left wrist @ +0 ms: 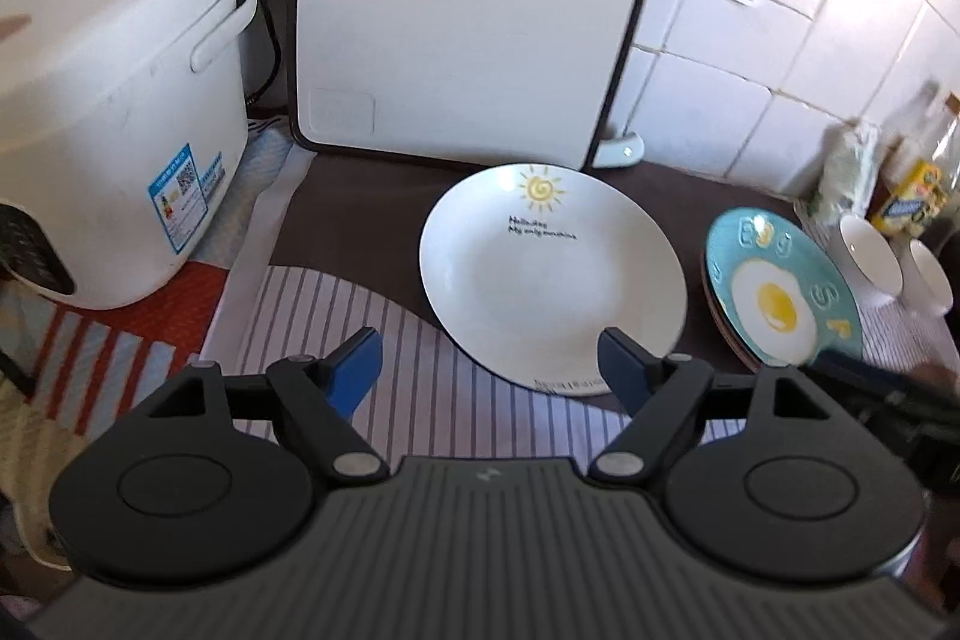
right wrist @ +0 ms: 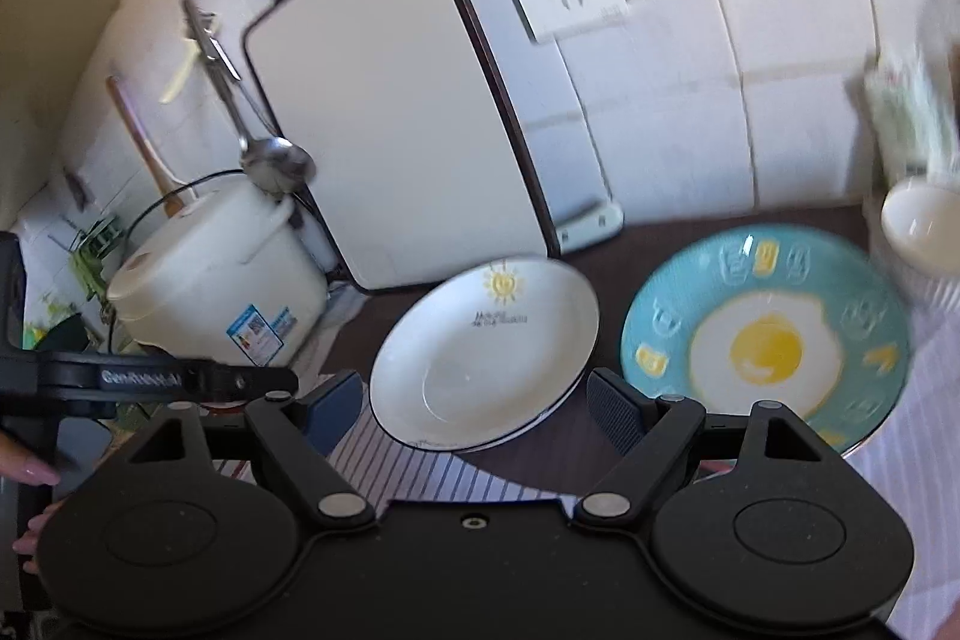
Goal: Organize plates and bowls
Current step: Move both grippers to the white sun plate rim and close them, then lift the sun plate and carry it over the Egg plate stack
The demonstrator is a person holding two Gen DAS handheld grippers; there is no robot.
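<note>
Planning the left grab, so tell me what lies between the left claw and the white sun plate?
Nothing but striped cloth: in the left wrist view the open left claw faces the white sun plate with no object between.

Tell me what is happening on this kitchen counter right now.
A person holds a two-finger tool in each hand over a counter to sort dishes. The left tool and the right tool are both open and empty, near the white sun plate. Beside it, the teal egg plate tops a small stack, with two white bowls further right. Nothing is gripped yet.
</note>
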